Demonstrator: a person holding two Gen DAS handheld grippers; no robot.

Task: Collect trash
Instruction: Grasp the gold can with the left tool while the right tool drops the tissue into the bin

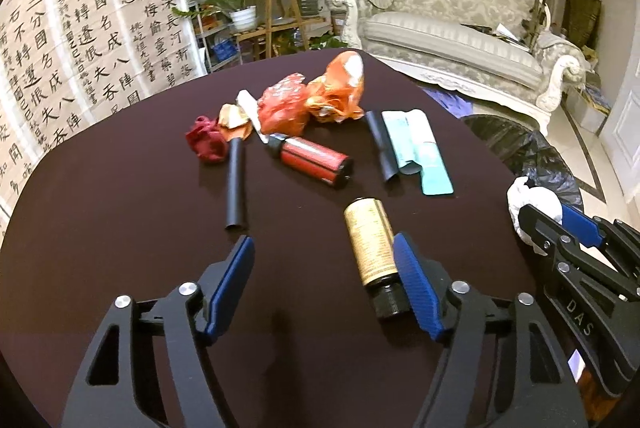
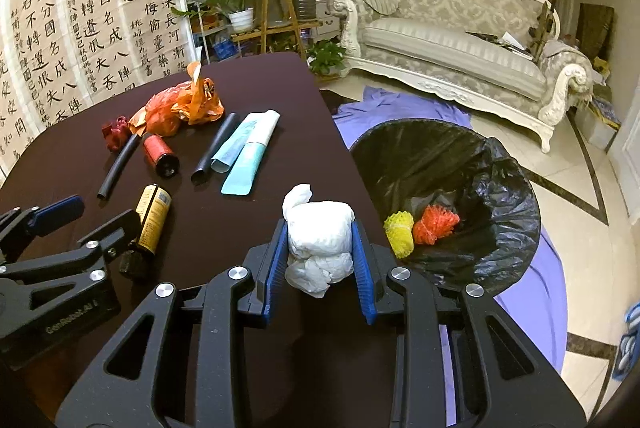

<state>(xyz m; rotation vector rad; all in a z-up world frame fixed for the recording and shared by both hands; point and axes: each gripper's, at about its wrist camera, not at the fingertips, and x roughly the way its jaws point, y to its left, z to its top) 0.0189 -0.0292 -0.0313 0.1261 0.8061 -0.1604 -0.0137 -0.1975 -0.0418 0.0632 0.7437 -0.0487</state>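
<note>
My left gripper (image 1: 322,240) stands open low over the dark table (image 1: 120,208). A gold-labelled bottle with a black cap (image 1: 370,244) lies between its fingers, against the right finger, with the left finger well clear. My right gripper (image 2: 319,224) is shut on a white crumpled paper wad (image 2: 320,248) near the table's right edge. A bin lined with a black bag (image 2: 504,180) stands on the floor just right of it, with a yellow and an orange foam net inside. The left gripper (image 2: 104,210) and bottle (image 2: 154,216) also show in the right wrist view.
More litter lies farther back on the table: a red cylinder (image 1: 316,160), two black tubes (image 1: 236,184), teal packets (image 1: 420,152), orange plastic bags (image 1: 336,88) and a red crumpled scrap (image 1: 206,142). A purple cloth (image 2: 532,288) lies under the bin. A sofa (image 2: 460,52) stands behind.
</note>
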